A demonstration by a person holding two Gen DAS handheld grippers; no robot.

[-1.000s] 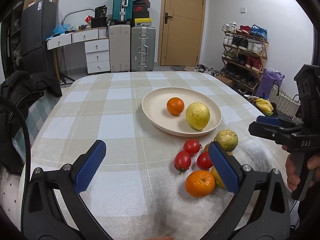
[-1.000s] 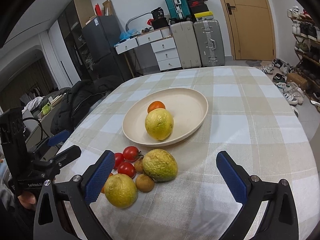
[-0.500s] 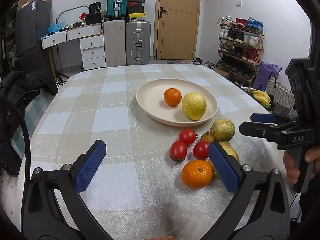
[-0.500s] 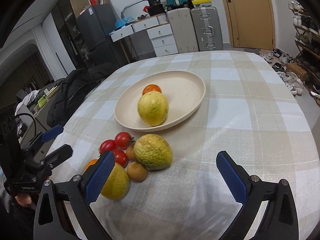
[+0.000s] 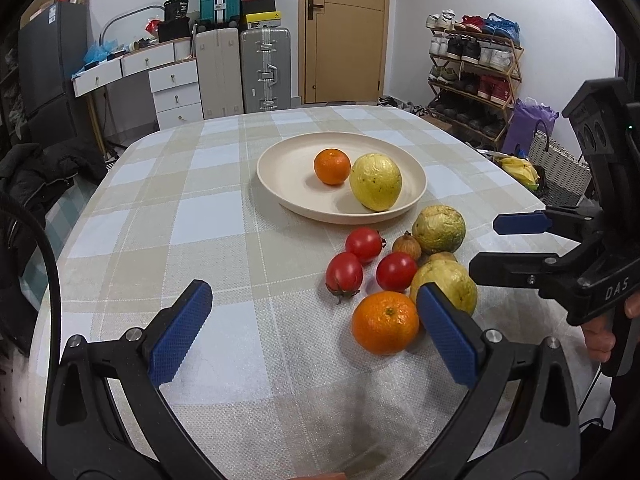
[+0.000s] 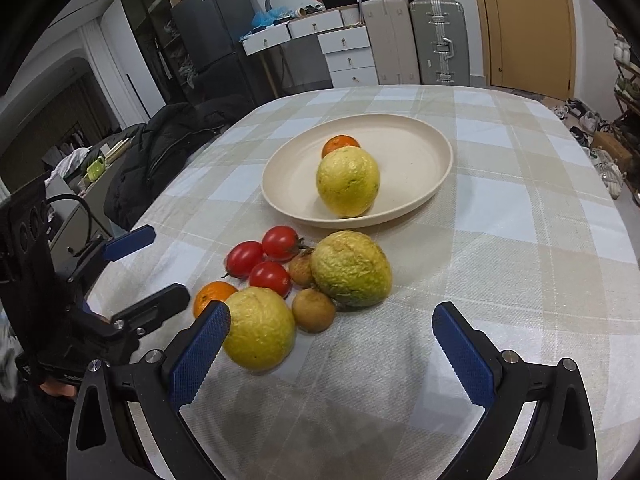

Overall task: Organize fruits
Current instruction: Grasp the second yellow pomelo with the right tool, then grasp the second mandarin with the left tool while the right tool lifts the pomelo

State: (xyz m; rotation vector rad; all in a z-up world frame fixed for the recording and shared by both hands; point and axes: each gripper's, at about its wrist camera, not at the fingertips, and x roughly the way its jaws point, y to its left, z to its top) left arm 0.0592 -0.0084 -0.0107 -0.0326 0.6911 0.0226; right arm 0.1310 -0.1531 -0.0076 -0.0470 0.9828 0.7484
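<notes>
A cream plate (image 5: 280,176) (image 6: 420,168) on the checked tablecloth holds an orange (image 5: 331,166) and a yellow fruit (image 5: 375,181) (image 6: 347,181). In front of it lie three red tomatoes (image 5: 362,266) (image 6: 262,266), small brown fruits (image 6: 313,311), a green-yellow fruit (image 5: 439,229) (image 6: 351,268), a yellow fruit (image 6: 259,333) and an orange (image 5: 385,322). My left gripper (image 5: 316,336) is open and empty, its right finger beside the orange. My right gripper (image 6: 332,352) is open and empty, its left finger against the near yellow fruit.
Each gripper shows in the other's view: the right one (image 5: 568,252) at the table's right edge, the left one (image 6: 80,304) at its left. A dark jacket (image 6: 160,148) lies on a chair beside the table. Suitcases, drawers and a shoe rack stand behind.
Both grippers have moved in closer to the loose fruit pile and lower over the table. Both stay open. No fruit has moved.
</notes>
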